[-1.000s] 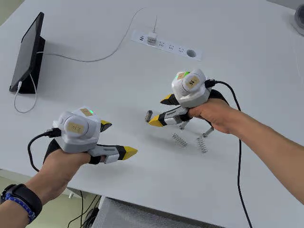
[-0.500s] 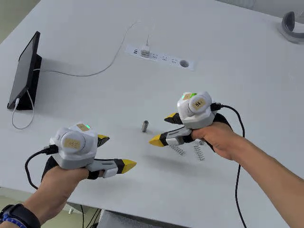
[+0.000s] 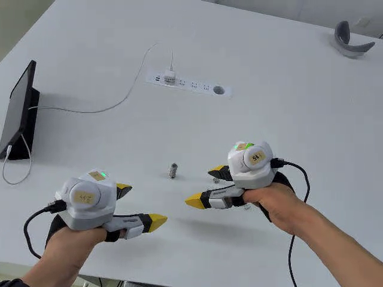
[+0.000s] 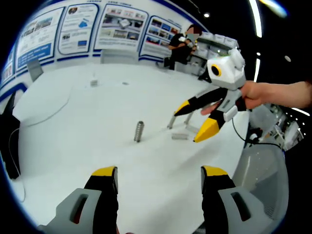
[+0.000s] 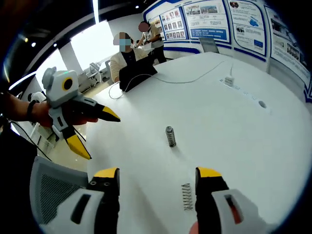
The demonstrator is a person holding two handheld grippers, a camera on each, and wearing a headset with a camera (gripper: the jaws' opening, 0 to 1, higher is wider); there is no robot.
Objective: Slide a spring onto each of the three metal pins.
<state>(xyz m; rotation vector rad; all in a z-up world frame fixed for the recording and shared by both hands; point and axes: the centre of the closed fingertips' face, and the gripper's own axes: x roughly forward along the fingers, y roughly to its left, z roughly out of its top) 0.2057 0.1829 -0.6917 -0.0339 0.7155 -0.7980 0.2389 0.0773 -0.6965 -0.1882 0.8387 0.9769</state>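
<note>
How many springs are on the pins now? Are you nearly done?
One looks done: an upright pin on the table wears a spring. Nothing is in hand: the left tongs and right tongs are open and empty. A loose spring lies by the right tongs, so more pins remain.

Left tongs (image 4: pixel 159 172) wide apart, upright spring (image 4: pixel 139 131) ahead, right tongs (image 4: pixel 190 125) beyond

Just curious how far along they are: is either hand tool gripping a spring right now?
No: the left gripper and right gripper are both open and empty, while a spring lies loose on the table.
</note>
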